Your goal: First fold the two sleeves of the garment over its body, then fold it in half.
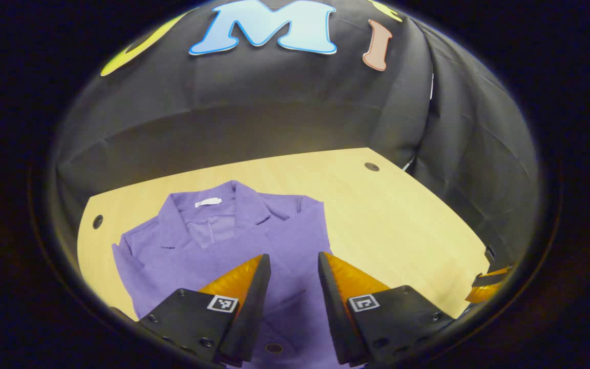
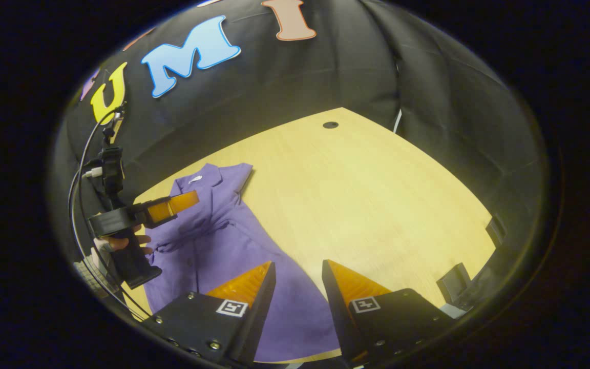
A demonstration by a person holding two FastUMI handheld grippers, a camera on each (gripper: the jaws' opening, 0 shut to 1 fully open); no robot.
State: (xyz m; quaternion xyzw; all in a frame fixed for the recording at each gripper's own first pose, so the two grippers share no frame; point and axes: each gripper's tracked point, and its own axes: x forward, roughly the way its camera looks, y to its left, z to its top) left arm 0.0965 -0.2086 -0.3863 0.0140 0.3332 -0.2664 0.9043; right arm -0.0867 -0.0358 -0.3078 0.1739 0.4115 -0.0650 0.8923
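Purple knitted collared garment (image 1: 233, 241) lies flat on pale wooden table (image 1: 402, 220), collar end away from fingers, white neck label up. Left gripper (image 1: 293, 266) above garment's lower body, fingers parted wide, nothing between them. Right gripper (image 2: 297, 274) above garment's near edge, fingers likewise spread, empty. In right gripper view, hand (image 2: 121, 243) holds left gripper (image 2: 174, 205) over garment's far side.

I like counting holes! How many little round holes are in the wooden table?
2 in the left gripper view: one hole at the table's far right, one hole at its left edge. The purple jacket may hide more.
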